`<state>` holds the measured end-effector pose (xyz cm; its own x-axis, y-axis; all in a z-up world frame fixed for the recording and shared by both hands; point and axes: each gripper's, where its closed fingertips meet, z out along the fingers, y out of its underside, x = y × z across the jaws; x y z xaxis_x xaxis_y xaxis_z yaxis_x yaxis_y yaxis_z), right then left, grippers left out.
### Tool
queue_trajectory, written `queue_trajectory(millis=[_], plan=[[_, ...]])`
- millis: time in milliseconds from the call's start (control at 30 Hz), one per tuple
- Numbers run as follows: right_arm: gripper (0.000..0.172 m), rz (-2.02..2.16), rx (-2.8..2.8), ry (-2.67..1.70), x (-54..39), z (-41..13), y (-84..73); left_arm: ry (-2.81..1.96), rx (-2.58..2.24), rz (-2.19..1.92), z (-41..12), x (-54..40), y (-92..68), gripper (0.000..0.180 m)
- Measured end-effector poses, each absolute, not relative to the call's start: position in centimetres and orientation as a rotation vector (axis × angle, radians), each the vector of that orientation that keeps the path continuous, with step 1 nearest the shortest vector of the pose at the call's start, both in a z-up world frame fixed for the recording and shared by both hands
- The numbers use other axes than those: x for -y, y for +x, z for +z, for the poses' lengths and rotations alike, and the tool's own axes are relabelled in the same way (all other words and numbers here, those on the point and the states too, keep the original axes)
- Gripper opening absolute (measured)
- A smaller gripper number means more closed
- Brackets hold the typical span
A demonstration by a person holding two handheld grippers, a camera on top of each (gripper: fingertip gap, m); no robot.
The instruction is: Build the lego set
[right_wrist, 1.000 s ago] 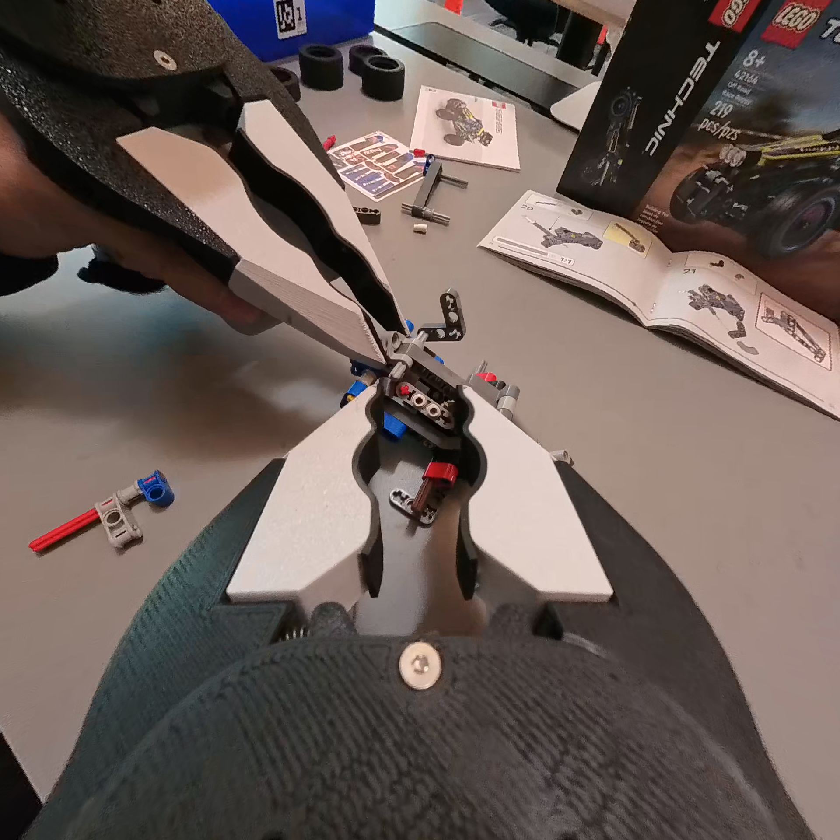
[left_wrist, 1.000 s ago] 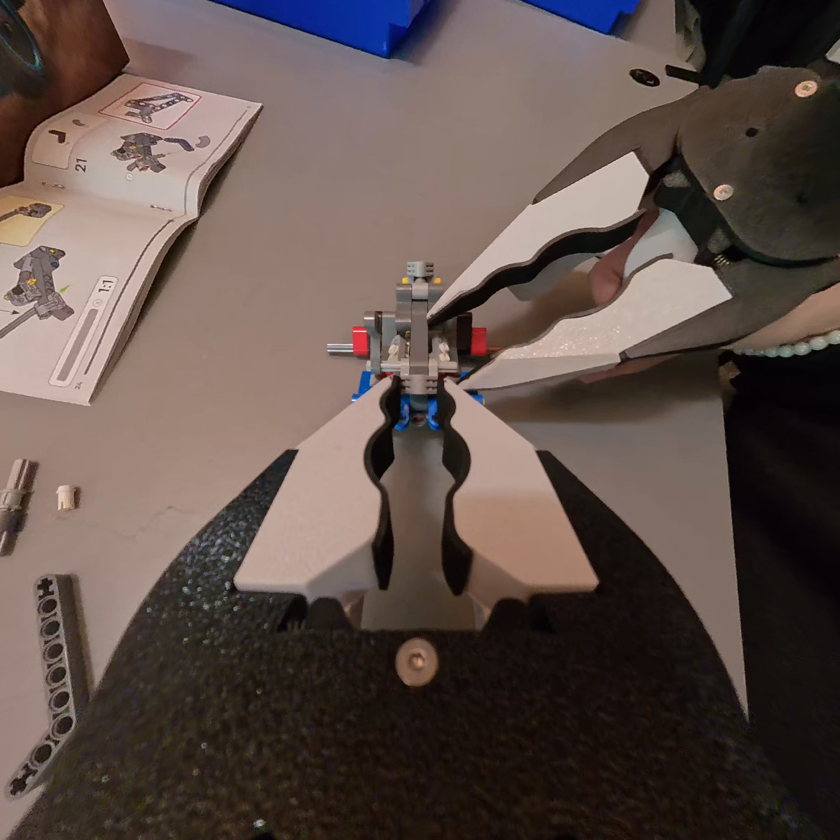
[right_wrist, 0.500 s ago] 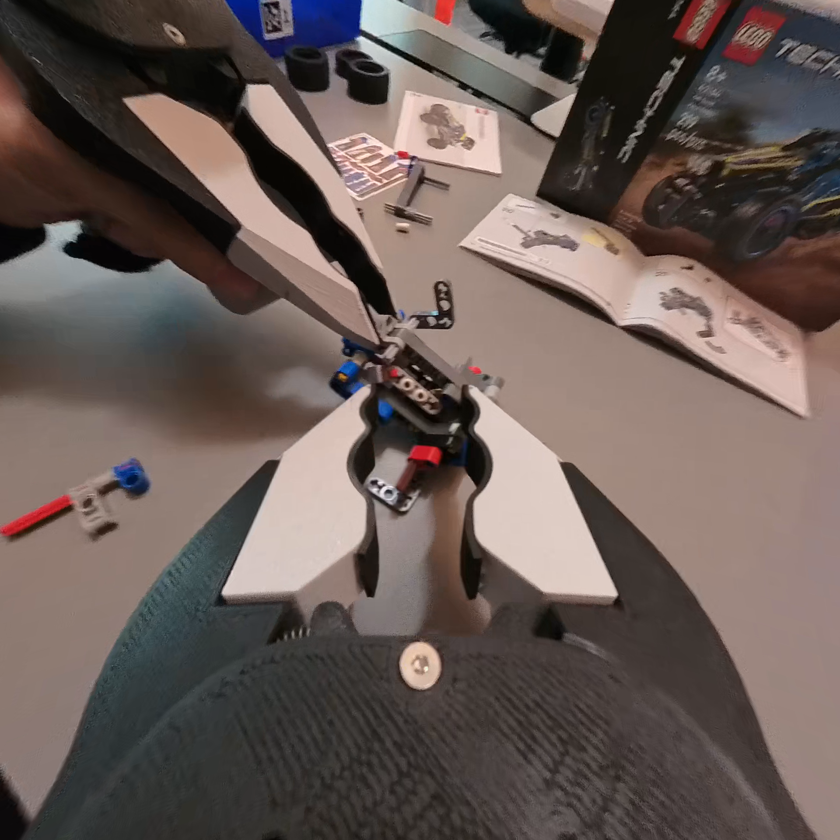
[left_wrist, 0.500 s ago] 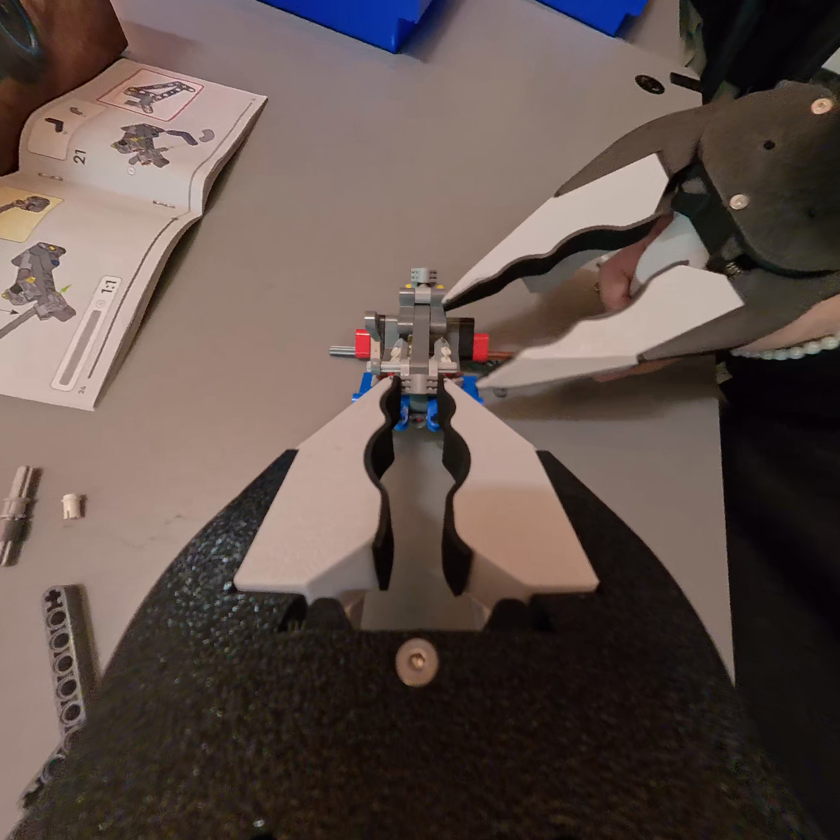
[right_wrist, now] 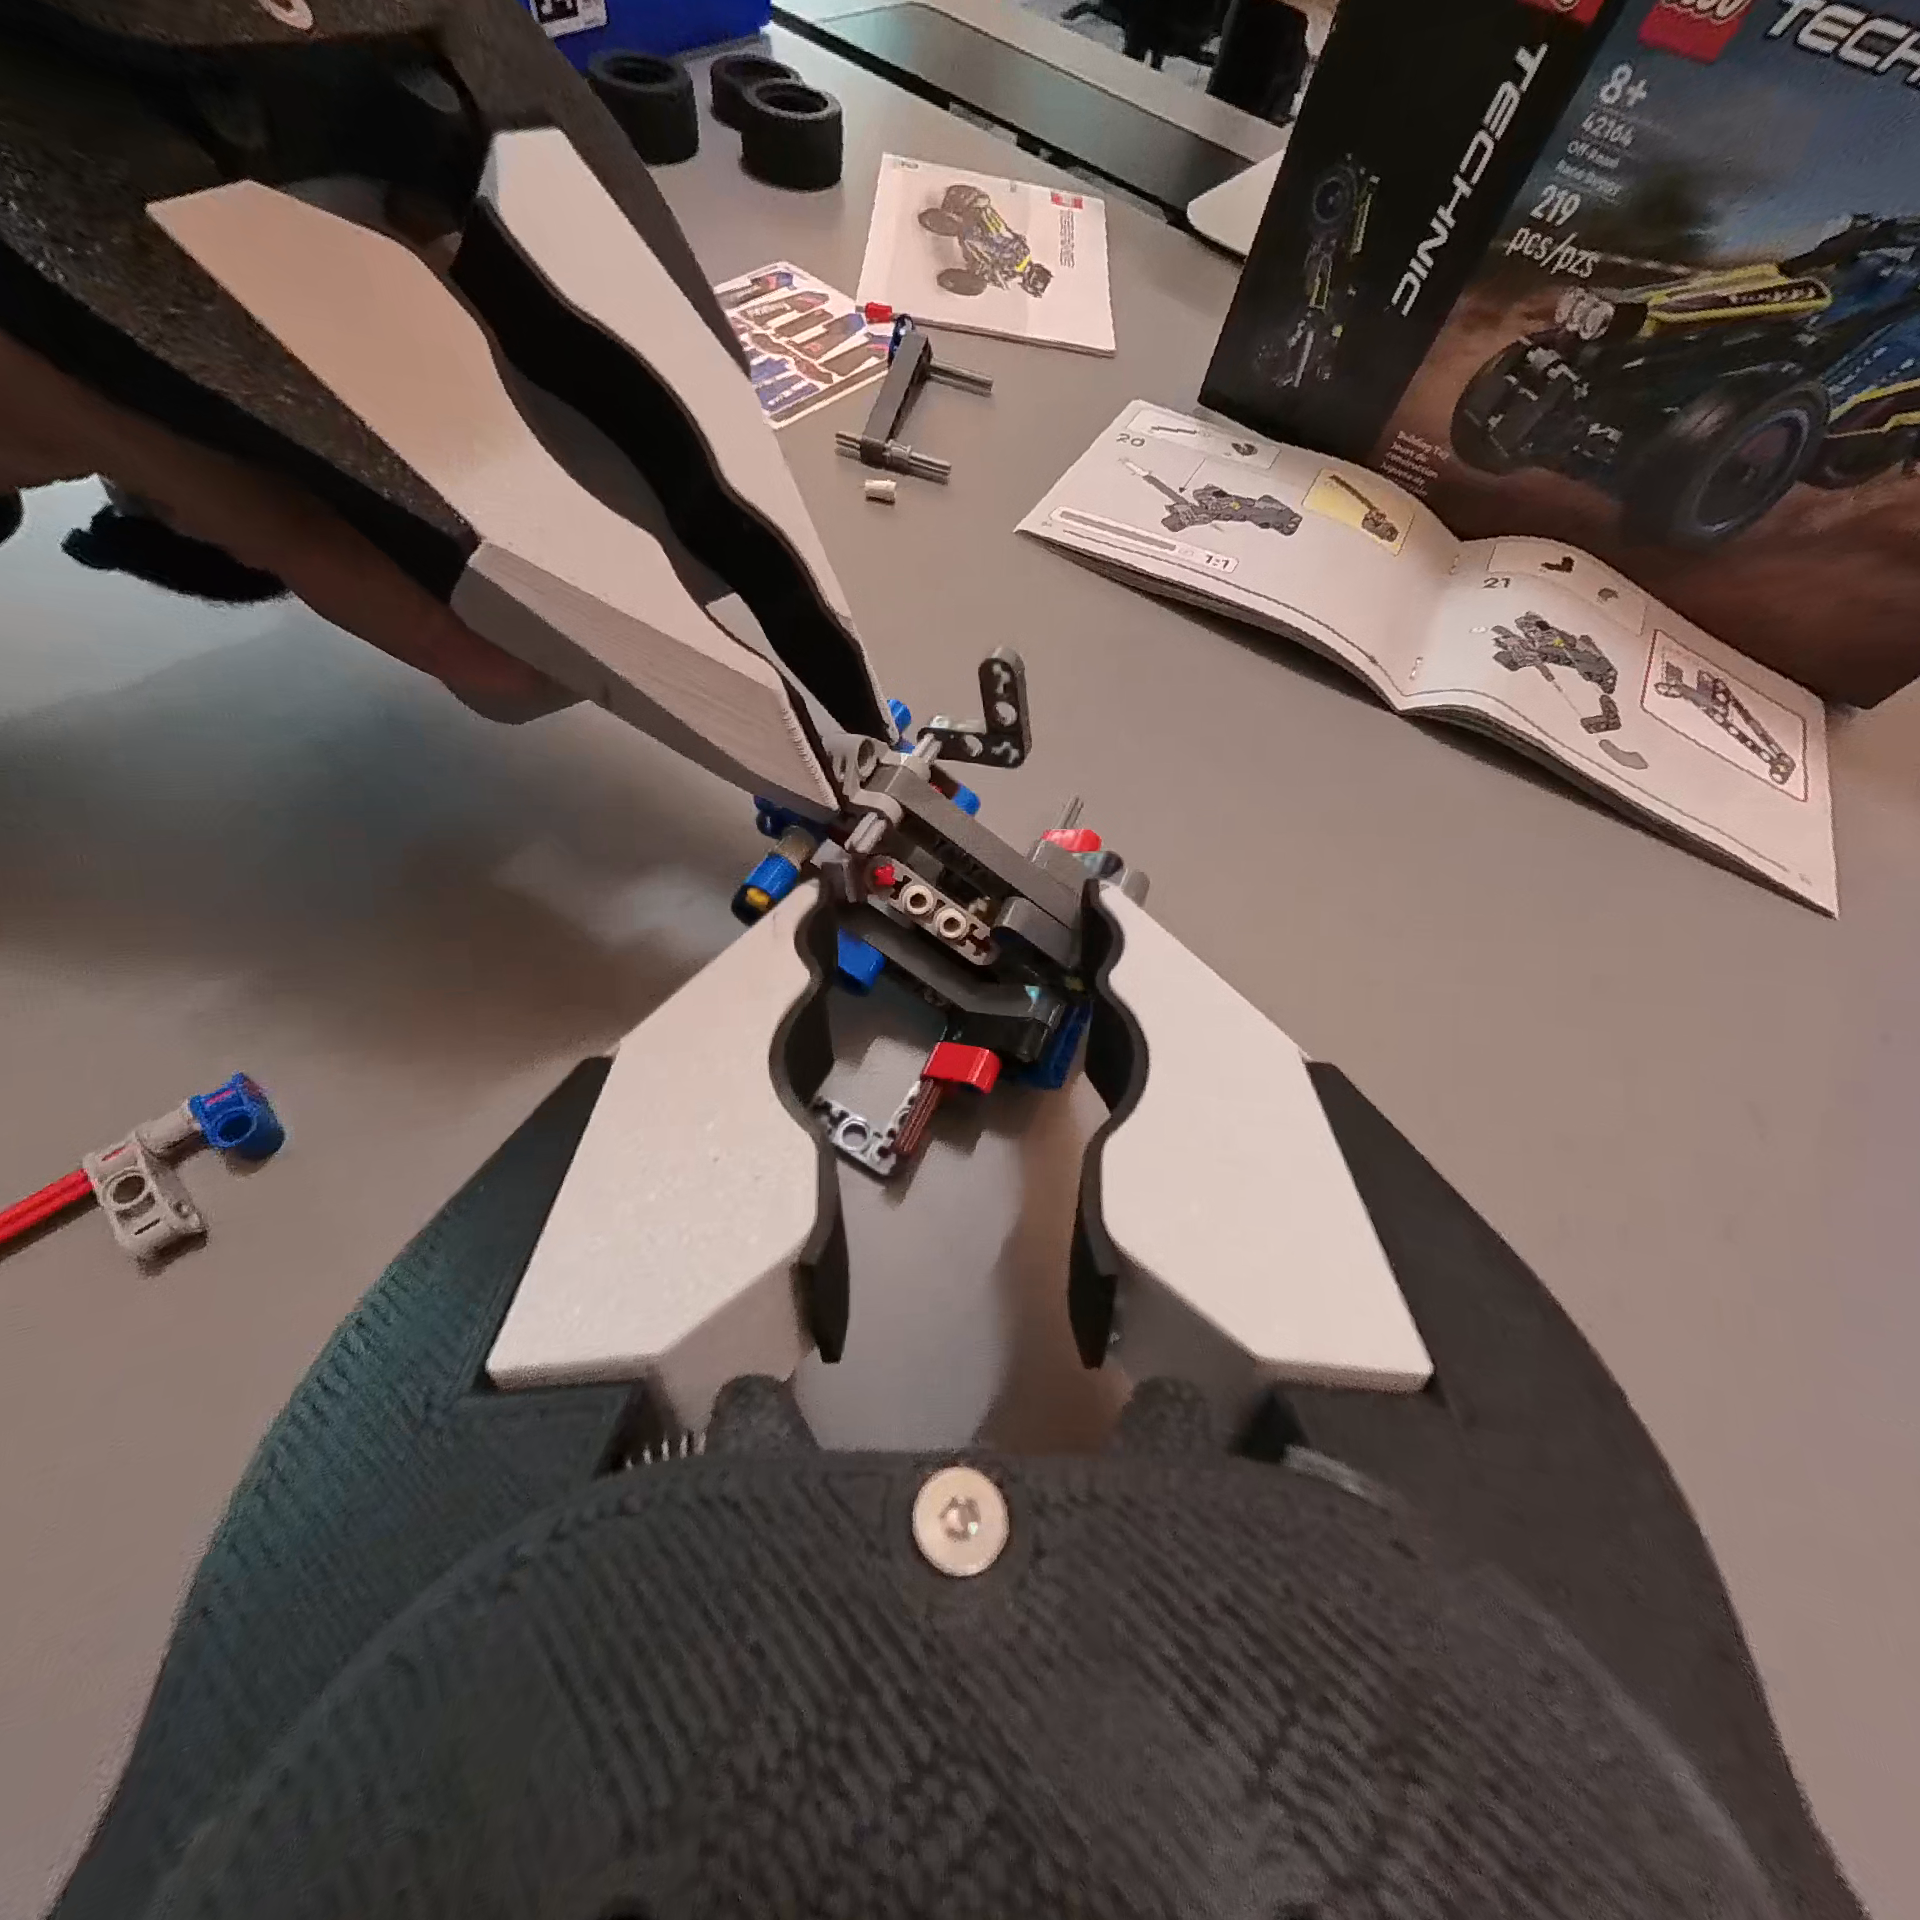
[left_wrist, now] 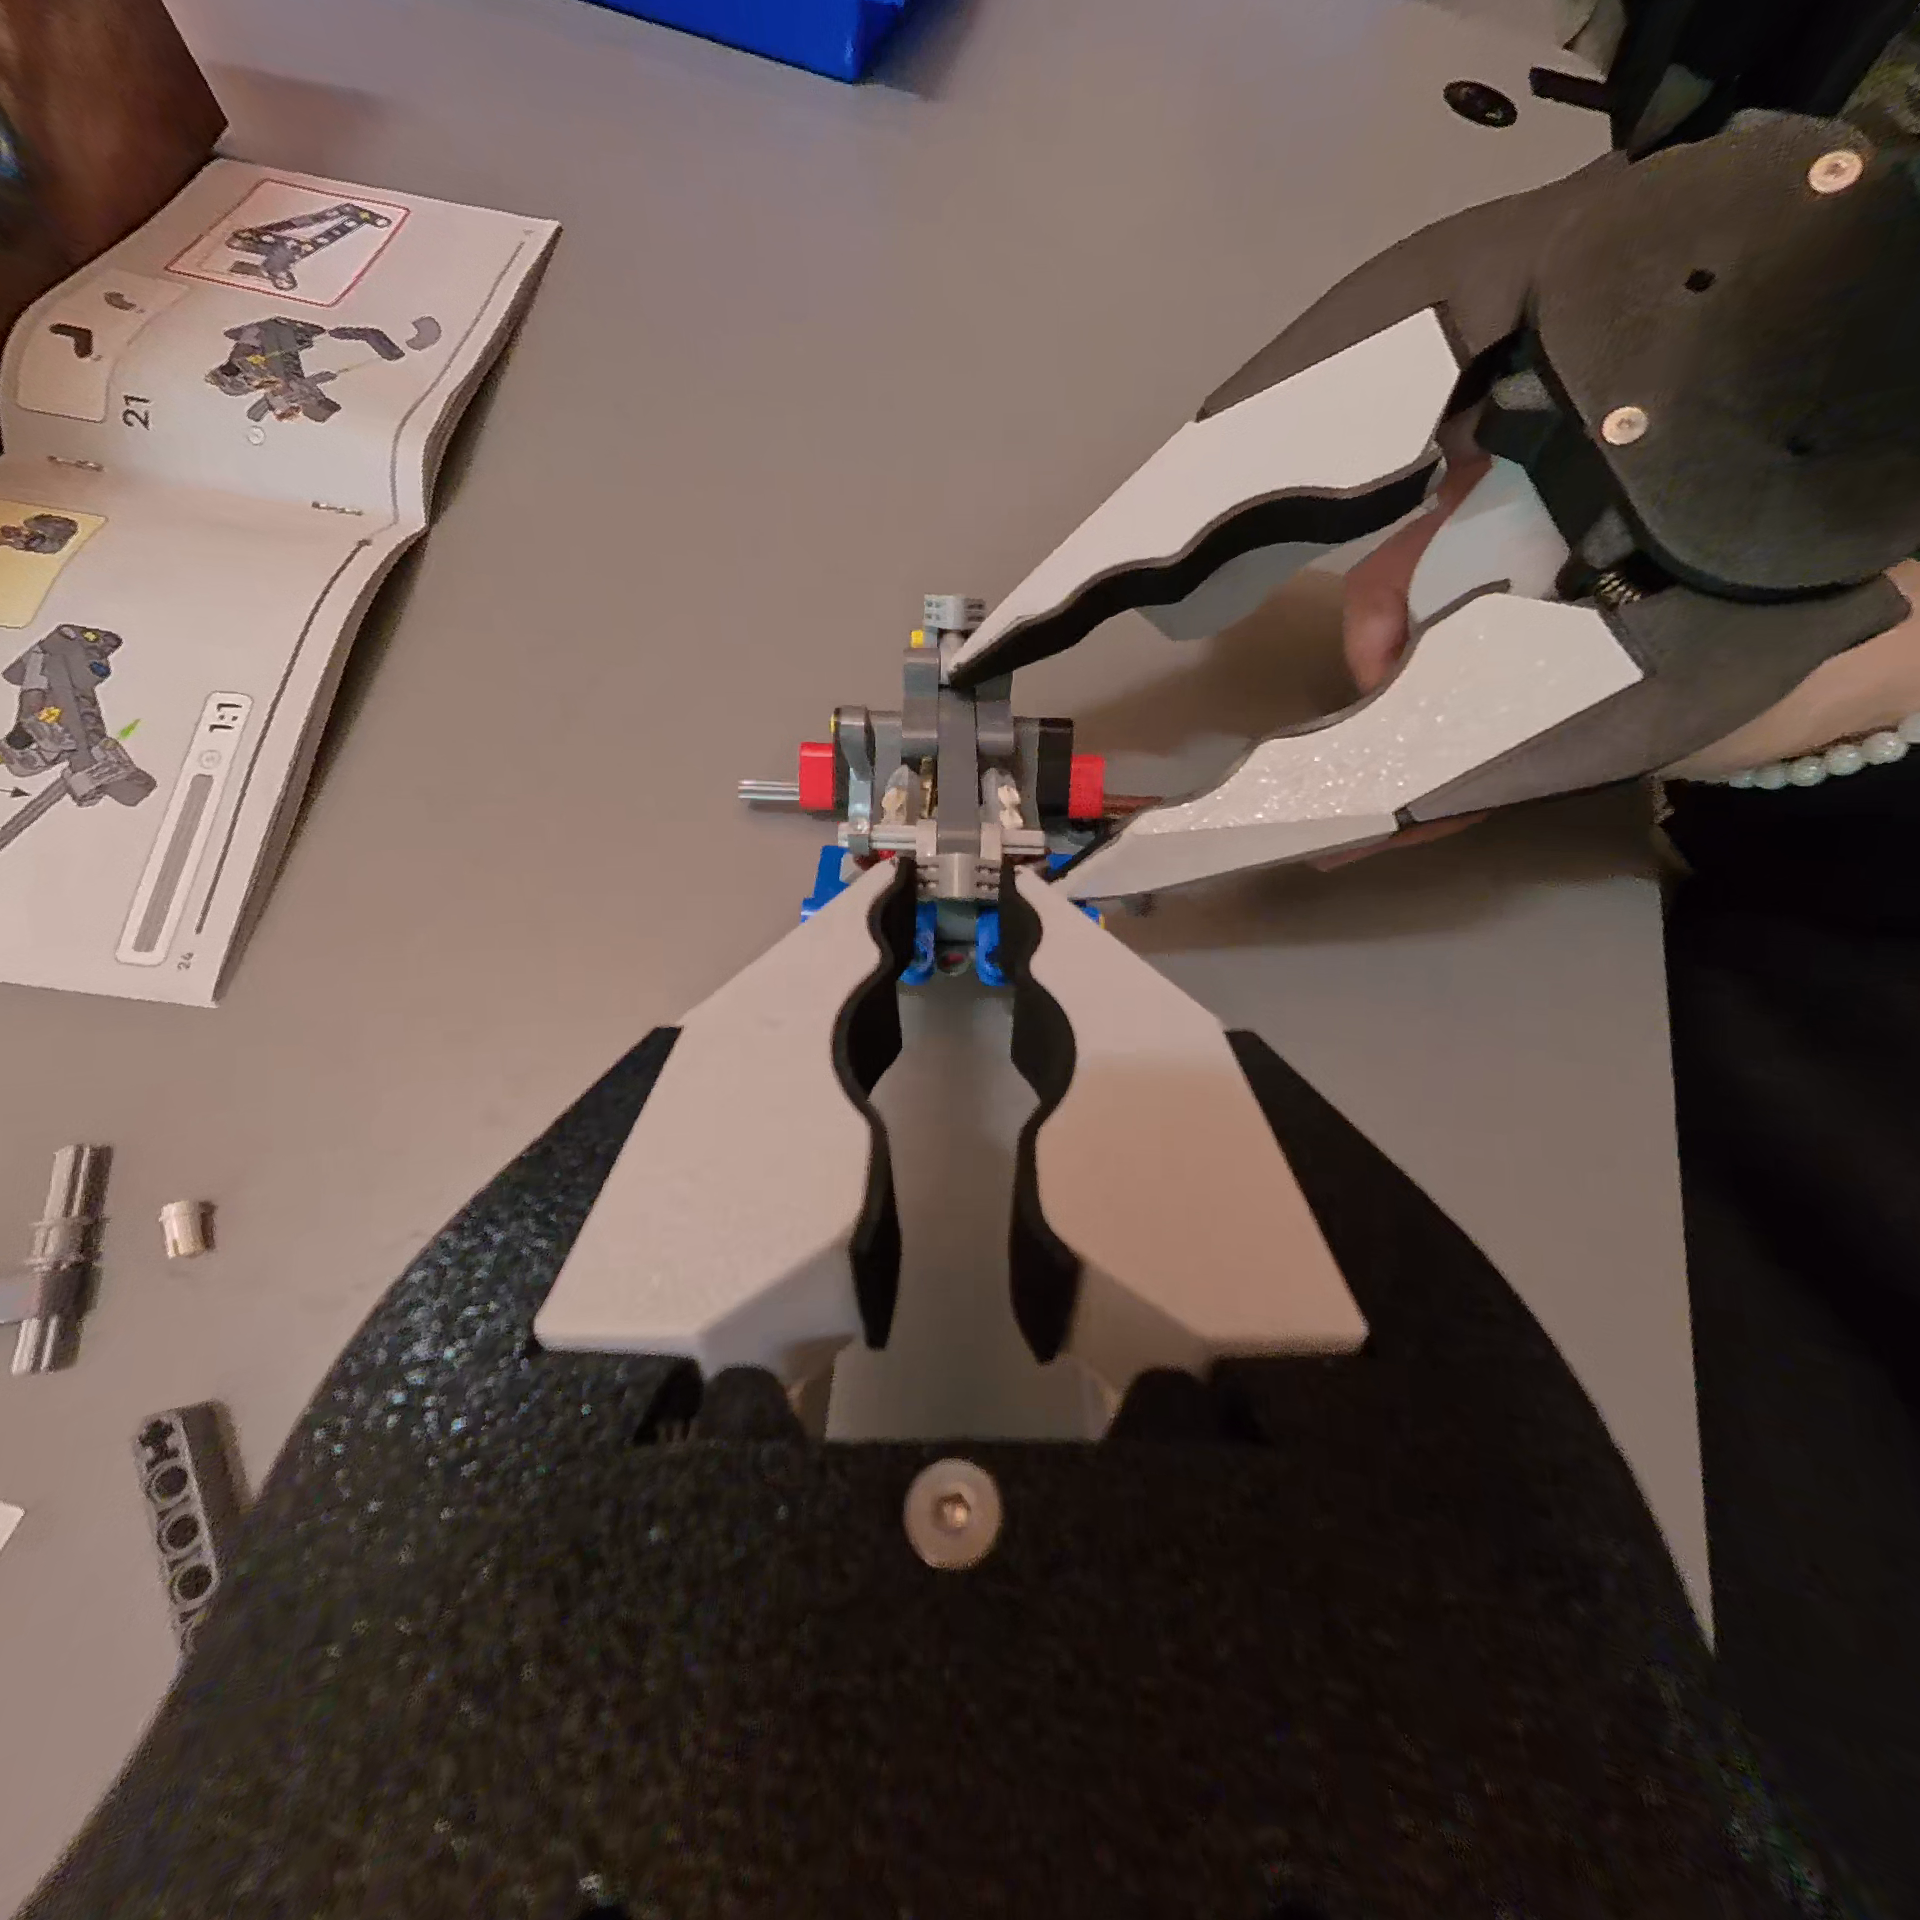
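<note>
Left gripper is clamped on the near end of a small brick-built assembly, its two pale fingers pressed against the grey block at the model's end, with blue pins showing between the tips. Right gripper comes in from the side with its jaws spread wide around the other part of the same model: one fingertip touches the upright grey beam at the top, the other lies low beside the red bush, and it does not squeeze the model.

All of this sits on a flat grey tabletop, matt and faintly scuffed. An open instruction booklet lies to the left in the left wrist view. In the right wrist view a dark product box with a buggy pictured on it stands behind that booklet, and a sticker sheet, a second leaflet and three black tyres lie farther back. Loose parts are scattered about: a grey axle connector, a small cream bush, a black holed beam, and a red axle with grey and blue connectors.

The assembly is mostly grey beams with cream gears inside, red bushes on a cross axle, blue pins below and a black L-shaped beam sticking up.
</note>
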<state>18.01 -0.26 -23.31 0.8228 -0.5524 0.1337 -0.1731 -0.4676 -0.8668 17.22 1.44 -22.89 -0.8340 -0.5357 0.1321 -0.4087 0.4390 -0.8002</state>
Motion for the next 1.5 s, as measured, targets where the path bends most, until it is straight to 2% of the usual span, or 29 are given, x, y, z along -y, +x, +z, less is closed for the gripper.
queue_trajectory(millis=[533, 733, 933, 1100, 1300, 1367, 1500], plan=[[0.042, -0.561, -0.535, -2.033, 1.2, -23.1, 18.8, -0.924, -2.549, -1.351, -22.8, -1.0, 18.0, 0.012], [0.052, -0.618, -0.599, -1.982, 2.2, -22.5, 19.1, -0.923, -2.529, -1.316, -23.0, -1.0, 18.0, 0.012], [0.073, -0.612, -0.670, -1.967, 2.3, -22.5, 19.4, -0.891, -2.513, -1.279, -23.0, -0.7, 18.0, 0.012], [0.074, -0.616, -0.693, -1.963, 2.3, -22.6, 19.9, -0.867, -2.526, -1.266, -23.0, -0.3, 17.7, 0.012], [0.084, -0.663, -0.676, -2.017, 2.9, -23.2, 20.2, -0.863, -2.551, -1.265, -23.5, -0.2, 17.5, 0.012], [0.084, -0.663, -0.656, -2.028, 3.1, -23.3, 20.1, -0.860, -2.556, -1.280, -23.6, 0.0, 17.5, 0.012], [0.068, -0.625, -0.591, -2.055, 3.0, -23.5, 19.5, -0.851, -2.558, -1.294, -23.7, 0.3, 17.4, 0.012]])
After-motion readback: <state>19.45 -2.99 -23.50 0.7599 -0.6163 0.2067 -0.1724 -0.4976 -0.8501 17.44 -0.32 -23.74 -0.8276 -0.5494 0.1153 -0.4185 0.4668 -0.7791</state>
